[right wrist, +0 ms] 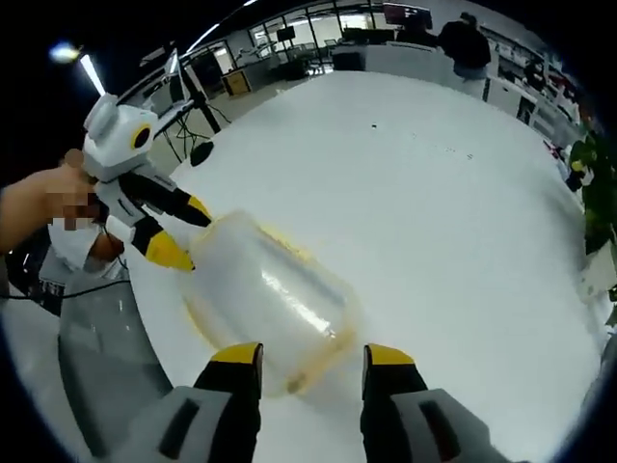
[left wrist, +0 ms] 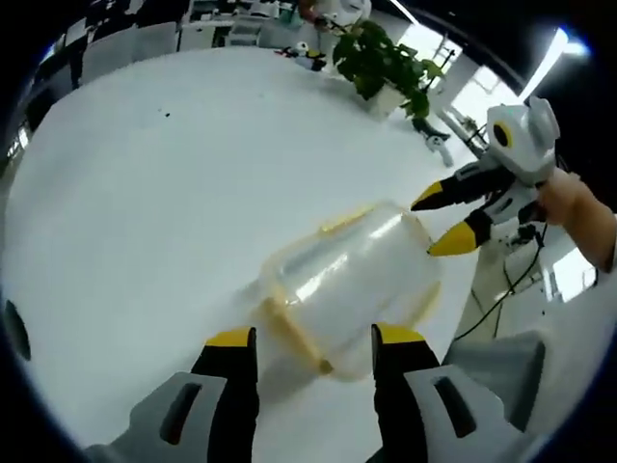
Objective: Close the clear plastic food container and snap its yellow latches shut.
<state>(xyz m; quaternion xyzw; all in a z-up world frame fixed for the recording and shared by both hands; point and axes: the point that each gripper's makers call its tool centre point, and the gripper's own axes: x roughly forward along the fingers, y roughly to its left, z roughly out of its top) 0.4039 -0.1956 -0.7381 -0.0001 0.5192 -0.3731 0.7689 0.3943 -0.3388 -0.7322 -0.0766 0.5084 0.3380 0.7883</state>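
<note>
Container (left wrist: 352,285) lengthwise between both claws

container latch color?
Yellow latches on the clear container; clearest in the left gripper view.

Clear container (left wrist: 352,289) with yellow latches (left wrist: 289,328), white table (left wrist: 174,193), yellow-tipped black jaws, green plant (left wrist: 381,60).

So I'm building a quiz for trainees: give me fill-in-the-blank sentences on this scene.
1. The clear container lies on a ___ table.
2. Its latches are ___.
3. The left hand-held gripper and right hand-held gripper both have their jaws ___.
4. At the table's far edge stands a green ___.

Missing words: white; yellow; open; plant
</note>
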